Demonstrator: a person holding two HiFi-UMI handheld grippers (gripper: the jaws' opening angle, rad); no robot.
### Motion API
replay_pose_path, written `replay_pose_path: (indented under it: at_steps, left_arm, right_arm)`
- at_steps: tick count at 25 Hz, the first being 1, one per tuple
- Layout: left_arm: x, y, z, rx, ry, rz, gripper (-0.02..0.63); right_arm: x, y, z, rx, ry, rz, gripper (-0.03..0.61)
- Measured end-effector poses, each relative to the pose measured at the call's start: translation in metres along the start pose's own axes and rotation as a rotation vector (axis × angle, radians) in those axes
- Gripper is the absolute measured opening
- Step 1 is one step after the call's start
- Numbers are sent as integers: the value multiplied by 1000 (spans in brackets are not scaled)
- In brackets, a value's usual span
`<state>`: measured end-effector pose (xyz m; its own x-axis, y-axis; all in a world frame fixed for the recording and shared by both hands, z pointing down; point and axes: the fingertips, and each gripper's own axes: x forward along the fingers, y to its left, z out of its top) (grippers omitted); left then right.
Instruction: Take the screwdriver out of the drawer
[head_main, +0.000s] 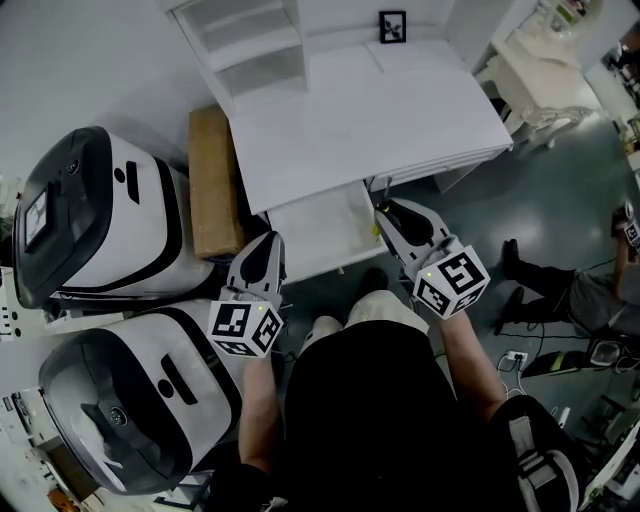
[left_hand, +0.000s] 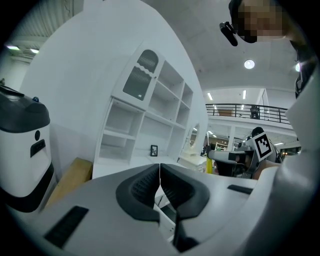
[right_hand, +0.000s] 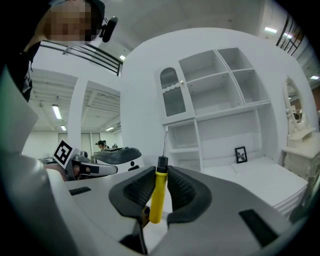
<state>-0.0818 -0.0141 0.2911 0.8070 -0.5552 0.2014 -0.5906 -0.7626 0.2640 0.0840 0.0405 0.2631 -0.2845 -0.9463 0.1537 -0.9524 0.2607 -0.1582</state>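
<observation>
A screwdriver with a yellow handle, black collar and thin metal shaft stands upright between the pads of my right gripper, which is shut on it. In the head view the right gripper hangs over the right edge of the open white drawer, and I cannot make out the screwdriver there. My left gripper is at the drawer's left front corner. Its pads meet with nothing between them. The drawer's visible inside is bare white.
The drawer belongs to a white desk with a shelf unit and a small picture frame at the back. A cardboard box leans on its left side. Two big white-and-black machines stand left. A person sits right.
</observation>
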Motion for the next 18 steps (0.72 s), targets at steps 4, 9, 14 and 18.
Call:
replay_pose_path:
  at_steps: [4, 9, 14, 18]
  left_arm:
    - [0, -2, -5, -6, 10, -7, 23]
    - [-2, -2, -7, -11, 11, -12, 23]
    - [-5, -2, -8, -12, 10, -12, 23]
    - [-8, 2, -9, -14, 11, -11, 23]
  right_arm:
    - [-3, 3, -2, -3, 8, 3, 91]
    - [-3, 7, -3, -13, 11, 11, 91]
    - [-3, 11, -3, -21, 12, 18, 91]
    - [0, 15, -5, -25, 15, 20, 91]
